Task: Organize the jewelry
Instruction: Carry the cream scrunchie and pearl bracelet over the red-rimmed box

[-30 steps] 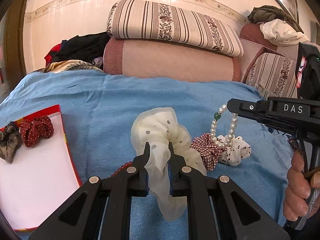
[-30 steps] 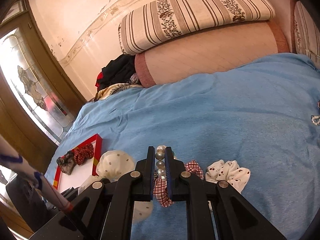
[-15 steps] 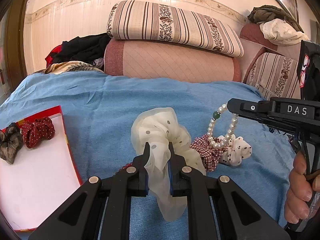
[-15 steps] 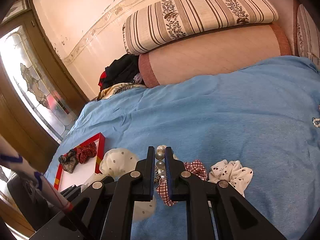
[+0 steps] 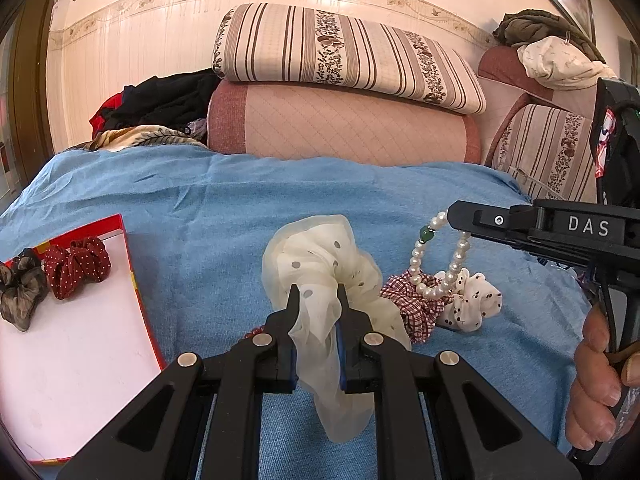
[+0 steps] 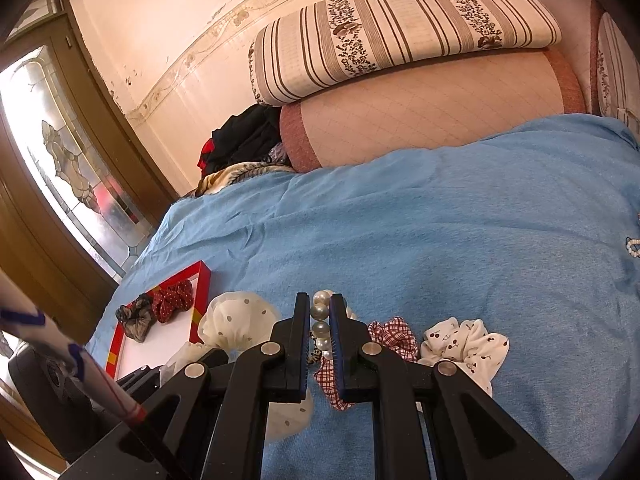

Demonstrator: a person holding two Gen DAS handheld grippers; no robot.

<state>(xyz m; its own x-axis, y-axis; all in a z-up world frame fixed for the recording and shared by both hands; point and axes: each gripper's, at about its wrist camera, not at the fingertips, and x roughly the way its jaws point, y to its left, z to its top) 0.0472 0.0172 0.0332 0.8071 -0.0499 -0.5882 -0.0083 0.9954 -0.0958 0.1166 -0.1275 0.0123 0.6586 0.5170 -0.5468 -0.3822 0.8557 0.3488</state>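
Pinching the cream scrunchie [image 5: 320, 264], the left gripper [image 5: 316, 300] should carry it clear to the red tray [image 5: 132, 264]; right gripper [image 6: 320, 320] clamps the pearl bracelet [image 5: 440, 264]; avoid tangling.

A blue bedspread [image 5: 320, 192] covers the bed. On it lie a red-rimmed tray [image 5: 132, 276], a checked scrunchie [image 5: 416, 312] and a cherry-print scrunchie [image 5: 476, 300].
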